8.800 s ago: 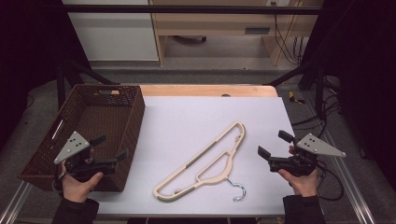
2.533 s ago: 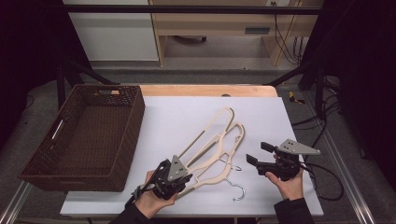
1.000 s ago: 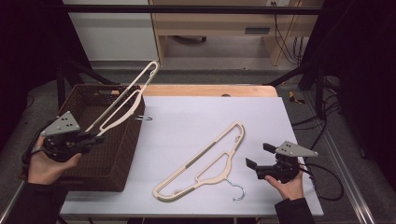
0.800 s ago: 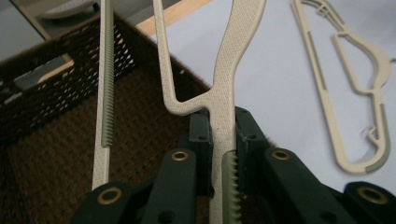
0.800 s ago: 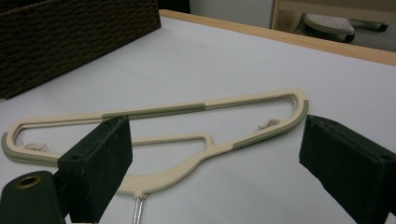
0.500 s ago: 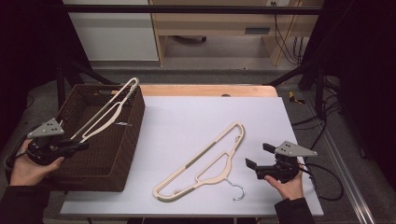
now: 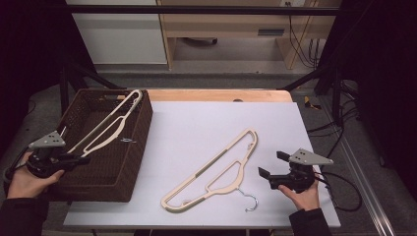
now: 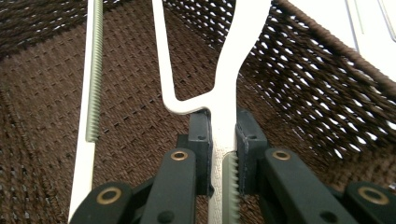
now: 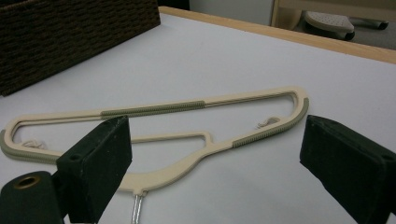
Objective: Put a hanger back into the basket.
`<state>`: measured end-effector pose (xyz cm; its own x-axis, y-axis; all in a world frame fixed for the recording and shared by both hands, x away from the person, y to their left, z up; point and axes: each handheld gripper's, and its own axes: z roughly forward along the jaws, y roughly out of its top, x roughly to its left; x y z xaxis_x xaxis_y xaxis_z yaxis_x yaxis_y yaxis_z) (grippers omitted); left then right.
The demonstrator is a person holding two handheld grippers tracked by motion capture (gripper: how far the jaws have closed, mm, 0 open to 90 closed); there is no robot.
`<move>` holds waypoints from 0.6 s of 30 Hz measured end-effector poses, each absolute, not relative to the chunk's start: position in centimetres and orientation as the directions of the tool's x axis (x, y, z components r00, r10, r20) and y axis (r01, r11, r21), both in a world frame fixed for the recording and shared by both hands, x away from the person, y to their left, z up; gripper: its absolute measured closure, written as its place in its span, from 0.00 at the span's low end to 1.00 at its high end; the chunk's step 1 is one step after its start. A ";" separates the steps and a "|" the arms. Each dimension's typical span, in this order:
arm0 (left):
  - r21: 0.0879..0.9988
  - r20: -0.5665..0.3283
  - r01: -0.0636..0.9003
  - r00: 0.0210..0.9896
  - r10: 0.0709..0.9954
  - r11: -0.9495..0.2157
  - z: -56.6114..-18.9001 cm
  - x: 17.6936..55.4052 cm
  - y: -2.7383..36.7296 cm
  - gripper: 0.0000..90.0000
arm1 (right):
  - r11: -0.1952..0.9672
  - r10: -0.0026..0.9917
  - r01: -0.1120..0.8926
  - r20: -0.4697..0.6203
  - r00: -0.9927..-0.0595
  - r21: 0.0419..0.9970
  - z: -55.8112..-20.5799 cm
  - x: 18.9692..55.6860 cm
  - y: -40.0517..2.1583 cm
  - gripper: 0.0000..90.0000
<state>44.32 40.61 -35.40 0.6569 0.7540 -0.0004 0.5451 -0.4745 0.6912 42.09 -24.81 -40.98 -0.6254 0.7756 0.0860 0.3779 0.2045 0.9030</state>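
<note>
My left gripper (image 7: 74,160) is shut on a cream plastic hanger (image 7: 105,125) that slants over the brown wicker basket (image 7: 133,162); the hanger's far end reaches the basket's back right corner. In the left gripper view my left gripper (image 8: 223,144) pinches one arm of the hanger (image 8: 224,79) above the basket's woven floor (image 8: 46,93). A second cream hanger (image 7: 216,169) with a metal hook (image 7: 248,199) lies flat on the white table. My right gripper (image 7: 268,172) is open just to its right. In the right gripper view that gripper (image 9: 222,158) faces this hanger (image 9: 187,109) with nothing between the jaws.
The basket stands at the table's left edge, and its side (image 9: 70,32) appears in the right gripper view. A wooden strip (image 7: 216,94) borders the white top (image 7: 206,123) at the back. Cables (image 7: 339,187) trail off the right side. Dark frame posts flank the table.
My left gripper has come down and toward the person with its hanger, which now slants lower over the basket. The right gripper and the hanger on the table have stayed put.
</note>
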 end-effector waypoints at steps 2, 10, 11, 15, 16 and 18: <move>0.692 -0.005 0.542 0.663 0.749 -0.476 -35.2 44.1 40.6 0.88 | 0.204 0.775 0.378 0.087 -0.626 0.903 -41.0 42.1 -24.8 0.10; 0.681 -0.013 0.554 0.662 0.749 -0.479 -36.0 45.0 40.5 0.88 | 0.209 0.773 0.377 0.084 -0.629 0.902 -41.1 42.2 -24.7 0.10; 0.680 -0.022 0.559 0.663 0.749 -0.475 -36.0 45.1 40.6 0.88 | 0.210 0.773 0.377 0.082 -0.629 0.902 -41.1 42.2 -24.7 0.10; 0.697 -0.054 0.560 0.664 0.746 -0.448 -35.8 45.1 41.3 0.88 | 0.209 0.772 0.381 0.087 -0.629 0.901 -41.1 42.1 -24.7 0.10; 0.700 -0.064 0.562 0.664 0.745 -0.441 -35.8 45.2 41.6 0.88 | 0.211 0.772 0.380 0.085 -0.630 0.901 -41.1 42.2 -24.7 0.10; 0.709 -0.079 0.567 0.654 0.753 -0.418 -35.8 45.3 42.5 0.87 | 0.211 0.771 0.375 0.082 -0.631 0.903 -41.0 42.1 -24.7 0.10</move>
